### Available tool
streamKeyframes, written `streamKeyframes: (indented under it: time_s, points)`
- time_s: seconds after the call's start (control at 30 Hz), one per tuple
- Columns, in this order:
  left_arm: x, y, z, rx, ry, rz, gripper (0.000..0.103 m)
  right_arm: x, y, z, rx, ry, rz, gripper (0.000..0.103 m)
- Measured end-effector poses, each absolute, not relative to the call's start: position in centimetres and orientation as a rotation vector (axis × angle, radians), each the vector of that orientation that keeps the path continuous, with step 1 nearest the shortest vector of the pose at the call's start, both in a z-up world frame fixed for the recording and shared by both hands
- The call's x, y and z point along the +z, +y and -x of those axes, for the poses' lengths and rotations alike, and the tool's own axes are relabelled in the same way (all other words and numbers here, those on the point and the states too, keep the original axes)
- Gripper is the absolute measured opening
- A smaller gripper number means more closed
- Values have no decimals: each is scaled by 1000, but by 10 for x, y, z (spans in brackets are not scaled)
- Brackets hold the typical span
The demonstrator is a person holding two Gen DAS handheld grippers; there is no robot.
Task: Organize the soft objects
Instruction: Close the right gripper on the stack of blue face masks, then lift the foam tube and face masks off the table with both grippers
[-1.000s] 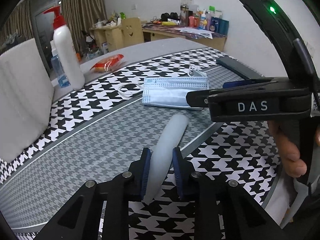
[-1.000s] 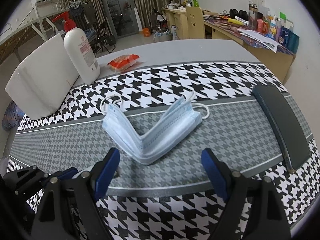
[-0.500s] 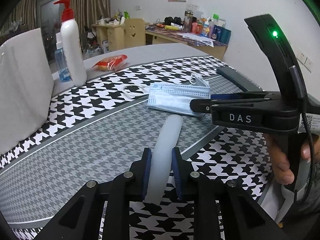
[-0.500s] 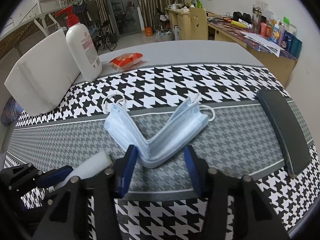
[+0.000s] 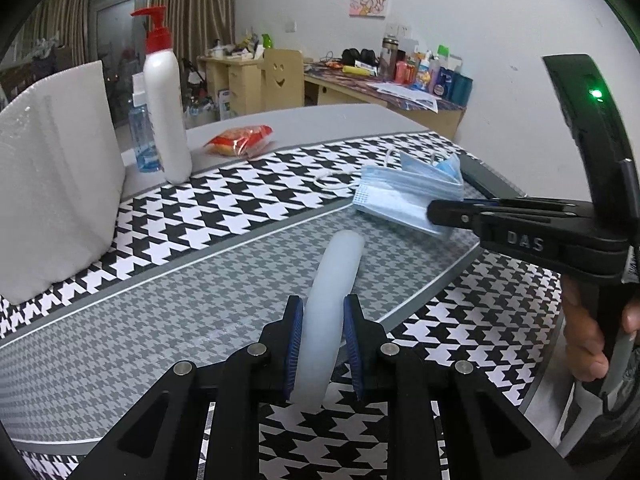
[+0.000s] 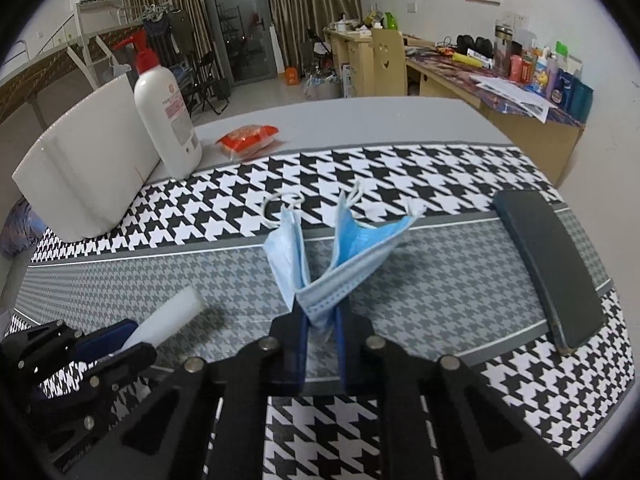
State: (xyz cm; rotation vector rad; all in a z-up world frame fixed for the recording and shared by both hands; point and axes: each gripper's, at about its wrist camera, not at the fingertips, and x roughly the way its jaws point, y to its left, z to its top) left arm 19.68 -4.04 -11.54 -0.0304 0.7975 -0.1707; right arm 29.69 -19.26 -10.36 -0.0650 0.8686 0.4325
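Gripping foam tube (image 5: 335, 292) in left tongs (image 5: 322, 340), right tongs (image 6: 322, 326) pinching masks (image 6: 340, 256)

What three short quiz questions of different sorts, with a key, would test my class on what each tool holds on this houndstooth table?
1. True or false: the left tool is shut on the white foam tube.
2. The right tool grips: A) the orange snack packet; B) the blue face masks; C) the pump bottle.
3. Fill in: the flat dark case lies on the ____ side of the masks in the right wrist view.

Key: 1 true; 2 B; 3 right.
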Motion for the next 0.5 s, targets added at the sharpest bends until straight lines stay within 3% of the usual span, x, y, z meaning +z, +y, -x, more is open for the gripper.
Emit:
streamKeyframes:
  time_s: [0.5]
  points:
    - [-83,-30,-183,-75,721,27,23,-79,-193,-269,461,785,52,16]
